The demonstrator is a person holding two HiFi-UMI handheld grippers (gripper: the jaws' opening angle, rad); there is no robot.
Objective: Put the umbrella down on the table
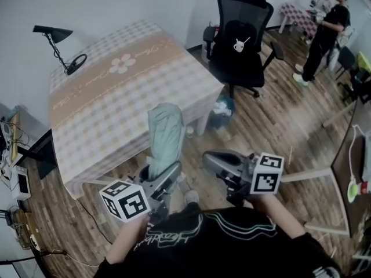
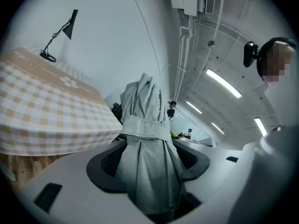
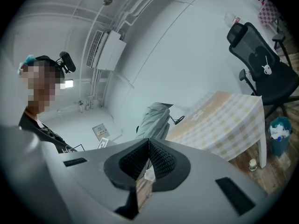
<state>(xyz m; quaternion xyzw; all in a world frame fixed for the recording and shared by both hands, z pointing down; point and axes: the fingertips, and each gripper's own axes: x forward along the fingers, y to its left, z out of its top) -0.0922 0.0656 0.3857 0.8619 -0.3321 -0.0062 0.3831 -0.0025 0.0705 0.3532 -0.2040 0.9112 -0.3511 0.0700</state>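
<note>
1. Currently, at the far left, a black desk lamp (image 1: 58,48) stands on the back corner of the checked tabletop (image 1: 116,103). The rest of its surface shows bare, so you have room to lay the load down.
2. Locate the umbrella (image 1: 165,135). It is folded, pale green and bound by its strap (image 2: 142,132). It stands nearly upright in the air at the near edge of the tabletop and rests on nothing.
3. Check the left gripper (image 1: 161,177). In the left gripper view its jaws are spread wide around the folded canopy and pinch it on both sides below the strap. The umbrella (image 2: 147,139) fills the gap between the pads of the left gripper (image 2: 148,164).
4. Check the right gripper (image 1: 213,160). It sits just beside the left one, apart from the umbrella. In the right gripper view the right gripper (image 3: 148,157) has its jaws pressed together with nothing between them.
5. Note the black office chair (image 1: 240,36) beyond the right side of the tabletop and a person (image 1: 324,33) standing at the far right. Both are well apart from your path.
6. Judge progress: the pick-up is done and the placing is not. You have yet to bring the umbrella over the tabletop, lower it, tip it onto its side and spread the left jaws to release it.
</note>
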